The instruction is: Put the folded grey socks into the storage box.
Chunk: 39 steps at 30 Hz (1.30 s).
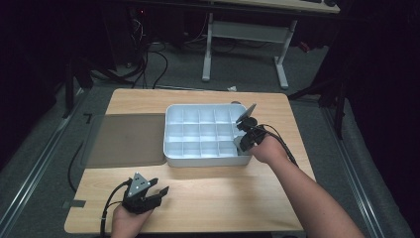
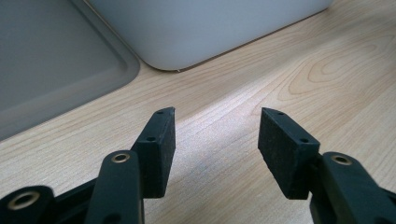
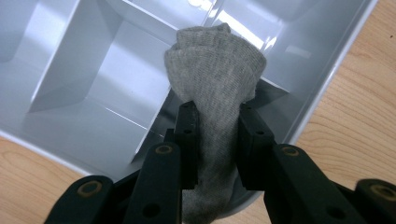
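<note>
Wooden table (image 1: 198,196), light top, takes up most of the high view; dark floor and a white desk frame (image 1: 245,34) behind it, cables on the floor at far left.

Grey mat (image 1: 126,139) lies flat on the table's left half, its right edge touching or just beside the white divided tray (image 1: 171,134). Same mat corner and the tray's rounded outer wall show in the left gripper view, ahead of the jaws.

Tray sits mid-table: a grid of small compartments, thin dividers between them. Those that can be seen into look bare.

Right gripper (image 1: 244,142) is at the tray's near-right corner, angled down into it, the person's forearm coming in from bottom right. Jaws narrow, clamped on a rolled grey sock (image 3: 215,74). Pads press both sides of it and the bunched end sticks out past the tips. Sock hangs over the tray's corner compartment, close to the right-hand rim; the dividers around that cell stand tight on either side of the bundle. Can't tell whether the sock touches the compartment floor.

Left gripper (image 1: 148,194) is low at the table's near-left edge, well apart from the tray and the other hand. Jaws wide, bare wood between the pads (image 2: 159,140), holding nothing. Its cable (image 1: 110,203) trails off the near edge.
</note>
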Each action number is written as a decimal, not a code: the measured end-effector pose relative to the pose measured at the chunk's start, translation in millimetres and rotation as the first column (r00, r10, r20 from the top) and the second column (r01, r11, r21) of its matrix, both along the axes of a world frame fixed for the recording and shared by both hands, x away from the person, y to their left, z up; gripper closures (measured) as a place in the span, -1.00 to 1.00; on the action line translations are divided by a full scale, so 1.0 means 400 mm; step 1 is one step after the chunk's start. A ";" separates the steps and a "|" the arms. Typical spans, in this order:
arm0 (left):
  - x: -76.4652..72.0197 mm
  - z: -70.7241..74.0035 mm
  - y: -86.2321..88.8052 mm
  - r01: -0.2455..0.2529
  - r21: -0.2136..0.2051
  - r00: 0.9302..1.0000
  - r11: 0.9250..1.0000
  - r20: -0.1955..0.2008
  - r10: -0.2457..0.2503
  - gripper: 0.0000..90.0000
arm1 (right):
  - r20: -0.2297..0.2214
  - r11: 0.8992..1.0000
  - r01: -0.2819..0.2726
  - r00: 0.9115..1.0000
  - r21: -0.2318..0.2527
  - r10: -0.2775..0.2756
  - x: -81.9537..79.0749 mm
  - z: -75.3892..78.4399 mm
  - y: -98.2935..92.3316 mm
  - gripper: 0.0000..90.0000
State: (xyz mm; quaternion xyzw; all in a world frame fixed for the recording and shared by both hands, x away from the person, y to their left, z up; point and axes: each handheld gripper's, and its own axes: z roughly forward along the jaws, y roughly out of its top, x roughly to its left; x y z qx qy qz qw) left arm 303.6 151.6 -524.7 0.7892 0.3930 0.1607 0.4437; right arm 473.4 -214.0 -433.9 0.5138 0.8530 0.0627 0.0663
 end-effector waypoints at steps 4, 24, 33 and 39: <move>0.000 -0.001 -0.001 0.001 0.001 1.000 1.000 -0.002 -0.001 0.04 | -0.005 1.000 -0.001 1.000 -0.009 0.001 0.004 -0.013 0.001 0.65; 0.001 -0.004 -0.005 0.005 0.007 1.000 1.000 -0.009 -0.005 0.03 | -0.035 1.000 0.005 0.999 -0.027 -0.006 0.012 -0.062 0.007 0.65; 0.001 -0.005 -0.005 0.006 0.009 1.000 1.000 -0.011 -0.006 0.03 | -0.053 1.000 0.003 0.999 -0.005 -0.003 0.020 -0.070 -0.001 0.63; 0.001 -0.005 -0.006 0.009 0.011 1.000 1.000 -0.014 -0.009 0.03 | -0.057 1.000 -0.002 0.998 -0.012 0.001 0.021 -0.068 0.003 0.57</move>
